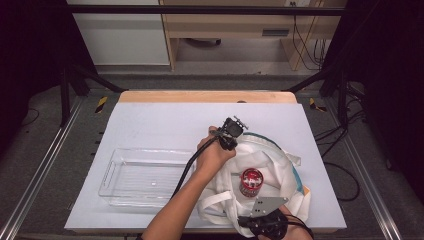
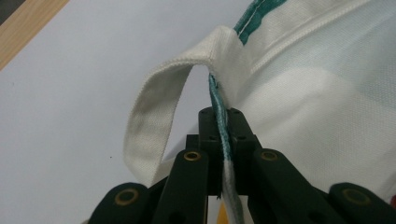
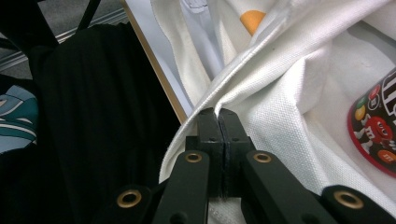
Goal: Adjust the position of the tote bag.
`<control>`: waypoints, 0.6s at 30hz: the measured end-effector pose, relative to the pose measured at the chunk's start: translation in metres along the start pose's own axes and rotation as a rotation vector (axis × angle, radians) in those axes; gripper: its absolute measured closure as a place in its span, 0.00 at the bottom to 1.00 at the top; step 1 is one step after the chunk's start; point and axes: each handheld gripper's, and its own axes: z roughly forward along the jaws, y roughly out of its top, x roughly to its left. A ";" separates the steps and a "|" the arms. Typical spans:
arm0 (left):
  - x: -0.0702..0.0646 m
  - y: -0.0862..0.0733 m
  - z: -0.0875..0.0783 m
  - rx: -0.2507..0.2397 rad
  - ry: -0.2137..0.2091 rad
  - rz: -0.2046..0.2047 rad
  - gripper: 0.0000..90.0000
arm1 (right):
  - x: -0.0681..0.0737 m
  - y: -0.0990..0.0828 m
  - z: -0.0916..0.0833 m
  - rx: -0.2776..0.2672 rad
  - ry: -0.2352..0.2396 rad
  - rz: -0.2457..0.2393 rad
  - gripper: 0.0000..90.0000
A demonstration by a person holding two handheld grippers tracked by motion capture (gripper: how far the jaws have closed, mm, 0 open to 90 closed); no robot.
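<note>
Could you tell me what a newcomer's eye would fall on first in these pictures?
Probably the white tote bag at the table's near right, held open by two grippers: the left gripper is shut on its green-trimmed far rim beside a handle loop, the right gripper on its near rim. A red M&M's can stands inside the bag. To the left lies a clear plastic tray on the white table.

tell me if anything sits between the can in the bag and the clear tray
Yes. The bag's near wall and the left forearm lie between the can and the tray. Both grippers, left and right, are clamped on the bag's rim.
</note>
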 end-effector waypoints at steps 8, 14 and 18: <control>-0.004 0.001 0.009 0.026 -0.003 0.014 0.97 | 0.001 -0.001 0.003 0.008 0.004 -0.013 1.00; -0.006 0.001 0.014 0.034 -0.004 0.018 0.97 | 0.002 -0.001 0.004 0.017 0.002 -0.014 1.00; -0.007 0.000 0.016 0.037 -0.003 0.022 0.97 | 0.002 -0.001 0.005 0.021 0.003 -0.014 1.00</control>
